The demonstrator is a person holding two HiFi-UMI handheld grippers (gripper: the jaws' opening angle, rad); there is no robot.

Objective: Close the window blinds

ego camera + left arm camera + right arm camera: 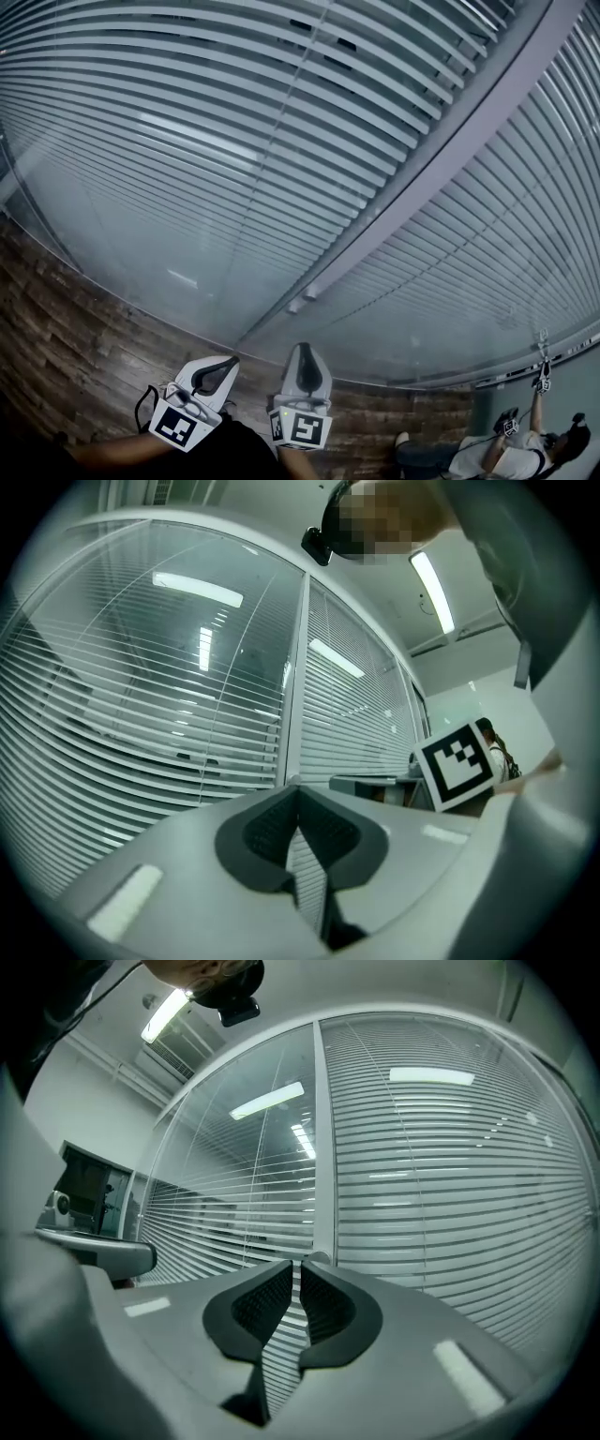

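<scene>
White horizontal blinds [234, 141] hang behind glass panes, their slats apart with dark gaps between them. A grey frame post [422, 178] splits the panes, and the blinds [169, 714] [450, 1176] fill both gripper views. My left gripper [232, 360] [298, 789] points at the glass with its tips touching and nothing in them. Beside it my right gripper [306, 346] [298, 1265] stands short of the post [323, 1147]. A narrow slit shows between its tips, with only slats seen through it. Neither gripper touches the blinds or any cord.
Wood-patterned panelling [66, 337] runs below the glass. Another person [525, 450] sits at the lower right with an arm raised toward something hanging [542, 349]. A dark screen [89, 1190] stands at the left. The right gripper's marker cube [457, 761] shows in the left gripper view.
</scene>
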